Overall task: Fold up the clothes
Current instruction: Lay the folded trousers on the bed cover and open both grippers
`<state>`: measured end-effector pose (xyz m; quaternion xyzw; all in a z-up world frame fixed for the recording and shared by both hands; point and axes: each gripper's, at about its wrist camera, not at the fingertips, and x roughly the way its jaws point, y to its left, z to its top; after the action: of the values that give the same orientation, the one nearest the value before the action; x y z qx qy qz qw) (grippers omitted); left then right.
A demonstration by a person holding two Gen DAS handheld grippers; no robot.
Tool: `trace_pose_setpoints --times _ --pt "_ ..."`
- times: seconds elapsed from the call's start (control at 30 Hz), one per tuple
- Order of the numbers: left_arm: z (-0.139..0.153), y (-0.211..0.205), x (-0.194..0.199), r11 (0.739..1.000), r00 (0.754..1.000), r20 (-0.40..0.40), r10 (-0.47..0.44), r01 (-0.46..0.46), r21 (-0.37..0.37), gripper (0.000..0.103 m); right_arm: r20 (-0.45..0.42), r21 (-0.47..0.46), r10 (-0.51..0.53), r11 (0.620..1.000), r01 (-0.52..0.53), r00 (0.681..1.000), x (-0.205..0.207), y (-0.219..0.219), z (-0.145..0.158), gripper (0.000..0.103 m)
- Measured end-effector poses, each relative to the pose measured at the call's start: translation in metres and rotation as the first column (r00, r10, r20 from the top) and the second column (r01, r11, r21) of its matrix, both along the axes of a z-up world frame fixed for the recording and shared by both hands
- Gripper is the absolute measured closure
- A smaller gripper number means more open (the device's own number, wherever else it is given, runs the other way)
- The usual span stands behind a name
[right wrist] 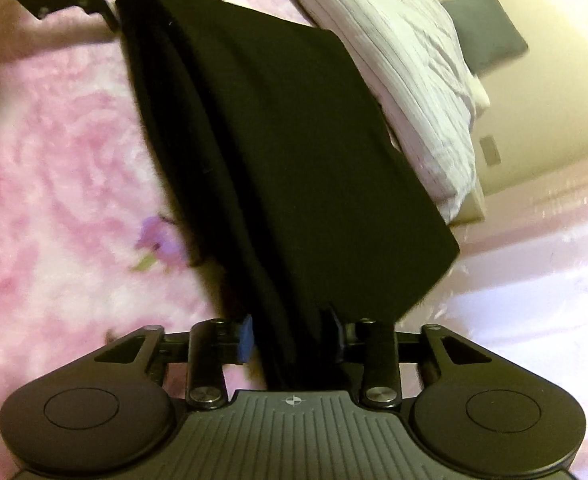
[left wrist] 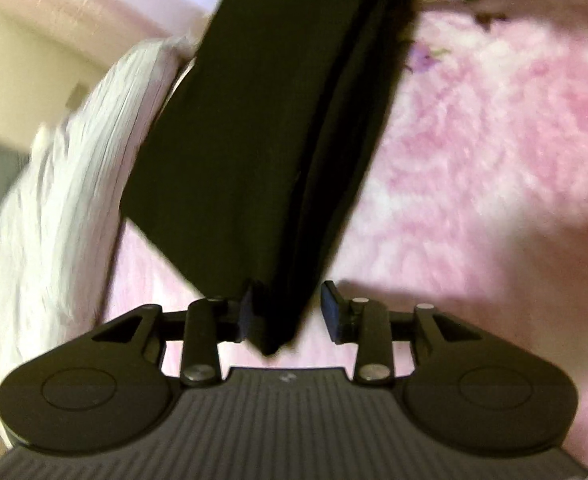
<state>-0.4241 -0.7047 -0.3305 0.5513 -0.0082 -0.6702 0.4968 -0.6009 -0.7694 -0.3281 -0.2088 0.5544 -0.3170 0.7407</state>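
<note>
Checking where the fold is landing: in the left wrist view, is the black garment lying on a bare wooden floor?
No, the black garment lies on a fluffy pink blanket, beside a white striped pillow.

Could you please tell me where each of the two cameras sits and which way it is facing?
Left wrist view: sits on the left gripper, looking along its fingers down the black folded garment; pink fluffy blanket to the right, white striped pillow to the left.
Right wrist view: sits on the right gripper, looking along the same garment the opposite way, pillow on the right.
Shared: garment, blanket, pillow; each view shows the other gripper at the garment's far end.
</note>
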Motion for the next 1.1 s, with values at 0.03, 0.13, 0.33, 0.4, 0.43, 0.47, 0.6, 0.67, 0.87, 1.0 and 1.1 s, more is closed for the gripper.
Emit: trace_pose_setpoints --times 0.03,0.13,0.33,0.4,0.43,0.47,0.6,0.67,0.87,1.0,1.1 --pt "0.012 0.003 0.008 0.998 0.997 -0.061 0.056 -0.058 -0.023 0.071 0.057 0.048 -0.044 0.998 0.042 0.997 -0.003 0.002 0.012 0.060" --pt "0.040 -0.002 0.027 0.975 0.959 -0.208 0.191 -0.209 -0.068 0.071 0.224 0.206 -0.195 0.967 0.149 0.955 -0.011 0.005 0.050 0.060" --pt "0.035 -0.046 0.038 0.948 0.881 -0.358 0.310 -0.315 0.045 0.072 0.417 0.428 -0.484 0.851 0.303 0.769 -0.026 -0.037 0.063 0.060" --pt "0.017 -0.051 0.040 0.939 0.864 -0.367 0.343 -0.318 0.129 0.072 0.407 0.513 -0.569 0.790 0.337 0.715 -0.030 -0.062 0.048 0.060" --pt "0.012 -0.051 0.040 0.937 0.861 -0.371 0.349 -0.319 0.143 0.072 0.410 0.524 -0.579 0.782 0.337 0.705 -0.034 -0.063 0.045 0.060" --pt "0.009 -0.050 0.040 0.937 0.863 -0.364 0.350 -0.316 0.152 0.071 0.415 0.521 -0.575 0.786 0.334 0.705 -0.036 -0.060 0.044 0.060" --pt "0.004 -0.038 0.038 0.935 0.886 -0.304 0.350 -0.312 0.167 0.069 0.417 0.514 -0.571 0.790 0.335 0.707 -0.043 -0.053 0.044 0.060" --pt "0.013 -0.026 0.043 0.923 0.868 -0.318 0.381 -0.337 0.185 0.069 0.410 0.523 -0.589 0.777 0.350 0.696 -0.046 -0.054 0.049 0.060" --pt "0.051 0.024 0.056 0.859 0.765 -0.389 0.513 -0.453 0.241 0.069 0.383 0.590 -0.690 0.694 0.412 0.615 -0.048 -0.038 0.082 0.021" --pt "0.077 0.060 0.058 0.811 0.694 -0.421 0.584 -0.520 0.269 0.054 0.323 0.659 -0.763 0.606 0.445 0.560 -0.054 -0.013 0.097 0.021" --pt "0.102 0.079 0.057 0.772 0.637 -0.447 0.628 -0.584 0.251 0.024 0.267 0.701 -0.826 0.520 0.488 0.497 -0.060 0.011 0.112 0.017"
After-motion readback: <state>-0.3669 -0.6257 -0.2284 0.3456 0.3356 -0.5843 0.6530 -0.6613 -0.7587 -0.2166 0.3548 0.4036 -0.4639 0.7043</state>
